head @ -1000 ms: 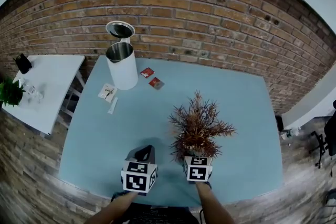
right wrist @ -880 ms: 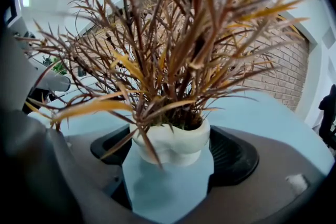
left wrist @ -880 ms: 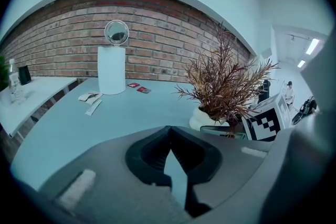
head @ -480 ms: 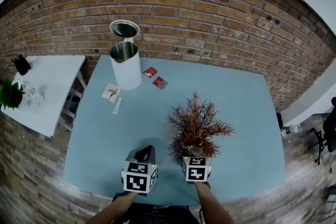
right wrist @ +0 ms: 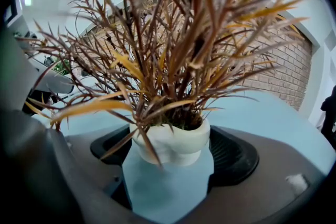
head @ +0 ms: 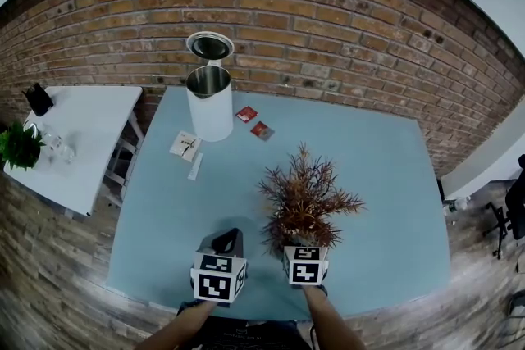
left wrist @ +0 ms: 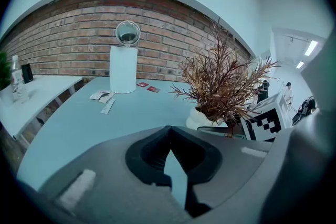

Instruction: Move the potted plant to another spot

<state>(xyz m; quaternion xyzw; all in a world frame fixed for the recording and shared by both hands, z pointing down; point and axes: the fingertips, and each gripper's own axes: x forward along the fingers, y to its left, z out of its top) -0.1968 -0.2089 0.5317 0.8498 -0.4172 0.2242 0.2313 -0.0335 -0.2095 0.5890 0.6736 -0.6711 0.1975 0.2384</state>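
The right gripper is closing in on both sides of the potted plant with dry reddish-brown spiky leaves. Its jaws are pressing against the rounded white pot, which is filling the middle of the right gripper view. In the head view the plant is sitting low and just right of centre on the pale blue table, directly above the right gripper's marker cube.

The left gripper is hovering just left of the plant with its jaws together at the tips, and nothing is sitting between them.

At the upper left of the head view a tall white cylindrical bin with an open steel lid is standing at the table's far edge, against the brick wall. Two small red packets are lying just right of it. A white paper slip is lying below it.
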